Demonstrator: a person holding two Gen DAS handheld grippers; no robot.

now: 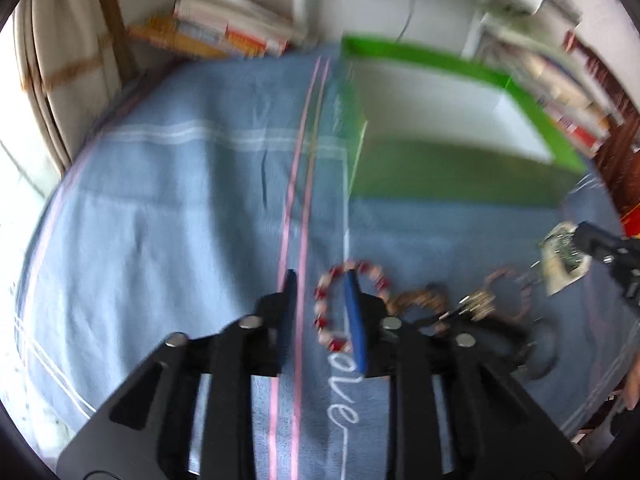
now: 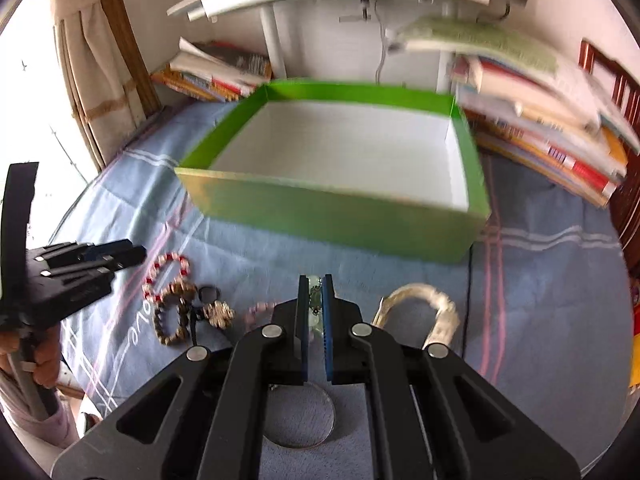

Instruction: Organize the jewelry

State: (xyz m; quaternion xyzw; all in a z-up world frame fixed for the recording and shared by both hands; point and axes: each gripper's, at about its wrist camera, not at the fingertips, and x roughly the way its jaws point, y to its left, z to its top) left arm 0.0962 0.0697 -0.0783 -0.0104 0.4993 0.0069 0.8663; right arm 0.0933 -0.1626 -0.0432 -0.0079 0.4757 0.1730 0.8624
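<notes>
the left gripper [image 1: 320, 304] is held low over the blue cloth [image 1: 168, 216], fingers pointing toward the green box [image 2: 332, 208] and slightly right of it. its jaws stand well apart with nothing clamped; a red and white bead bracelet [image 1: 352, 304] lies flat on the cloth between and around the right-hand finger, which covers part of its ring. the picture is blurred, so contact cannot be told.

the right gripper [image 2: 316, 300] points straight at the box's near wall. its jaws are nearly closed, pinching a small pale green jewelry piece [image 2: 315, 304] upright between the pads, its long axis running along the fingers.

left of these jaws lie a brown bead bracelet [image 2: 172, 320], a gold flower brooch [image 2: 219, 314] and a pink bracelet [image 2: 258, 312]. just right lies a pale bangle [image 2: 428, 304], arched open toward the camera. beneath the jaws lies a thin wire hoop [image 2: 300, 420].
</notes>
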